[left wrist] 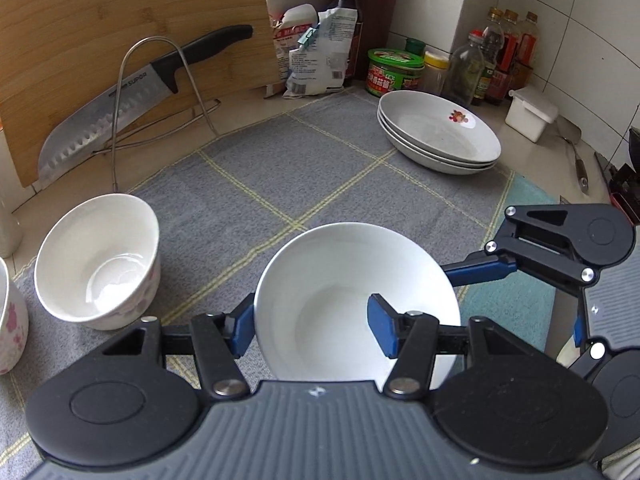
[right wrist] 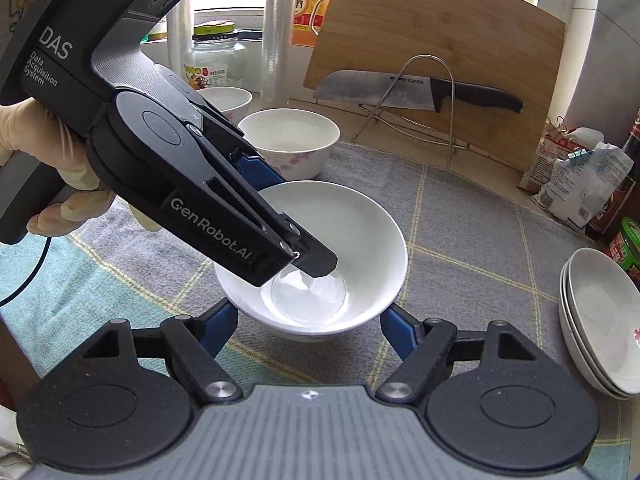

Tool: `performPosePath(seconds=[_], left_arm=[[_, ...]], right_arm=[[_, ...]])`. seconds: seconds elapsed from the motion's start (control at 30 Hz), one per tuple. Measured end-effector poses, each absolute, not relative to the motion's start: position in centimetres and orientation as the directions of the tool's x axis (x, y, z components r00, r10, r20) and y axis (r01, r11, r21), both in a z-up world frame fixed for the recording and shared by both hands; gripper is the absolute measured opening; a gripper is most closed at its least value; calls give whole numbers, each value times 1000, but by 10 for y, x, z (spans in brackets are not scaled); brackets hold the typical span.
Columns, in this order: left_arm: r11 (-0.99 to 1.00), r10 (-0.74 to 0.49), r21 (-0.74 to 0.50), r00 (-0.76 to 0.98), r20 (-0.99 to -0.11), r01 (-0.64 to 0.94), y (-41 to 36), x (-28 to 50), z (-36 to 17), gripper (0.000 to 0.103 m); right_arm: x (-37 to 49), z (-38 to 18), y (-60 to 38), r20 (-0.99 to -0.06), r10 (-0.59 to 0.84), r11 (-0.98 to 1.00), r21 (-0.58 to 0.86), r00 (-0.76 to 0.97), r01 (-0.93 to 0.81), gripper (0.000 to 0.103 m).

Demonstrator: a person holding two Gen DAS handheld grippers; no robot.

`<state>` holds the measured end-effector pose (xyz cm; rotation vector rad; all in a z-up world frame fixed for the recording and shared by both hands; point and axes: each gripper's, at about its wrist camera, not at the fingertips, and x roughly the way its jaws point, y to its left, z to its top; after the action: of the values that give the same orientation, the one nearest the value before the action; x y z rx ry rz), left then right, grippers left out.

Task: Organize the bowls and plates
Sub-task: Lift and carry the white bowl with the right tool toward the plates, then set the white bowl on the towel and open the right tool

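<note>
The white bowl is held over the grey cloth by both tools at once. The left gripper has its jaws clamped on the near wall, 1 finger outside and 1 inside, which gives a firm pinch on the thin rim. The right gripper has its jaws closed against the bowl's 2 outer flanks, cradling it low, though how hard the pads press is hard to tell. A flowered bowl stands near on the left, probably the nesting target, while 3 stacked plates sit well apart on the desk
</note>
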<state>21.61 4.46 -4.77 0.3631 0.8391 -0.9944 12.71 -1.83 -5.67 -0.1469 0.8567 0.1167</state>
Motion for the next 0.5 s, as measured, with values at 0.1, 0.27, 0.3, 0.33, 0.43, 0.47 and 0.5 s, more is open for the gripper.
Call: performPosePath(seconds=[0.1, 0.27, 0.3, 0.33, 0.43, 0.47, 0.5], left_arm=[[511, -586, -97, 263, -766, 854, 37, 218, -51, 57], [506, -584, -102, 252, -772, 857, 30, 220, -55, 57], [506, -582, -102, 252, -773, 857, 29, 221, -55, 58], [506, -580, -102, 250, -775, 857, 28, 221, -56, 58], [508, -576, -103, 248, -779, 856, 26, 223, -57, 58], [508, -576, -103, 248, -779, 855, 26, 223, -58, 58], [508, -577, -104, 248, -778, 855, 26, 223, -58, 59]], right_arm=[[127, -58, -24, -764, 38, 985, -80, 645, -154, 82], [128, -61, -30, -770, 38, 986, -74, 637, -148, 82], [128, -61, -30, -771, 39, 987, -72, 636, -147, 82], [129, -61, -31, -772, 41, 987, -69, 634, -148, 82], [130, -62, -32, -775, 47, 987, -60, 630, -147, 82], [130, -62, -33, -776, 48, 988, -58, 629, -146, 82], [130, -63, -33, -778, 48, 988, -57, 627, -146, 82]])
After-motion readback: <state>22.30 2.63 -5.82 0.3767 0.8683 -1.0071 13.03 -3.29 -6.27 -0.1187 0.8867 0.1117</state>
